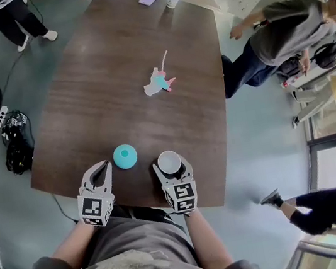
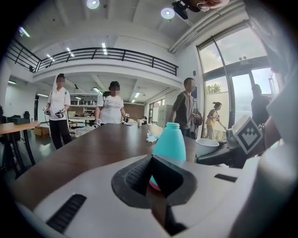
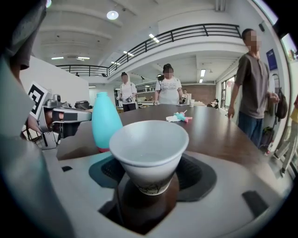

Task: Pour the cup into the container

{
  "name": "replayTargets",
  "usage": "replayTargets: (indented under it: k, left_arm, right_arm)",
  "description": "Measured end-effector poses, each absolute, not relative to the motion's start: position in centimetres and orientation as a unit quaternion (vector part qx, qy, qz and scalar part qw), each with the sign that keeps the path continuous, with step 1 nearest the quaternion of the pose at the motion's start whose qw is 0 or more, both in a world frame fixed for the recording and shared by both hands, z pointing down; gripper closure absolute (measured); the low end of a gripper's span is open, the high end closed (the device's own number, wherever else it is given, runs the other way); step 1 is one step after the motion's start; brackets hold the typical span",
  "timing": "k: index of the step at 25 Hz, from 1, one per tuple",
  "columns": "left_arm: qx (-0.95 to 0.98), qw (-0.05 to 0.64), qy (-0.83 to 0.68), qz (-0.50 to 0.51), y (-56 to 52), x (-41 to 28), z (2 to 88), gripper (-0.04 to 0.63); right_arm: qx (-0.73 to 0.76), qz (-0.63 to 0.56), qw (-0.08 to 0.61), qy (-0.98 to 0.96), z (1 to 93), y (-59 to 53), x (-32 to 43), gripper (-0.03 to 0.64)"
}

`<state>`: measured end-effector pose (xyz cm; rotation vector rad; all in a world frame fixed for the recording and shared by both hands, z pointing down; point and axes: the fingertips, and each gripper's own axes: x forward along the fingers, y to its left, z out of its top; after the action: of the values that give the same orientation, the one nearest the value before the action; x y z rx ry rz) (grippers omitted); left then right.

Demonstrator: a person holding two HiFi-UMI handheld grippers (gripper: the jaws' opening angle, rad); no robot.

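I saw an evenly bright room: daylight came through the tall windows [image 2: 242, 93], and round ceiling lamps [image 3: 112, 15] added more. The dark table [image 1: 113, 76] carried a soft sheen and only faint shadows. Both gripper views bowed hard and went black at their edges. The near cup [image 3: 149, 148] was sharp, the background softer.

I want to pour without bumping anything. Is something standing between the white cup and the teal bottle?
Nothing visible does. The white cup, gripped by the right gripper, is just right of the teal bottle, with only bare table between them. The shut left gripper is on the bottle's other side.
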<state>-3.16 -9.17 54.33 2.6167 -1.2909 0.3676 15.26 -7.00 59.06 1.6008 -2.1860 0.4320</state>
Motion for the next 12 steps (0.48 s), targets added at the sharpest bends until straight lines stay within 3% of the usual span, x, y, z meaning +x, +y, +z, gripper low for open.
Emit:
replayTargets:
  k: [12]
  left_arm:
    - [0.88, 0.101, -0.448, 0.126, -9.33, -3.28, 54.31, 0.588]
  right_arm:
    - [0.565, 0.153, 0.181, -0.791, 59.16, -7.44, 15.23, 0.318]
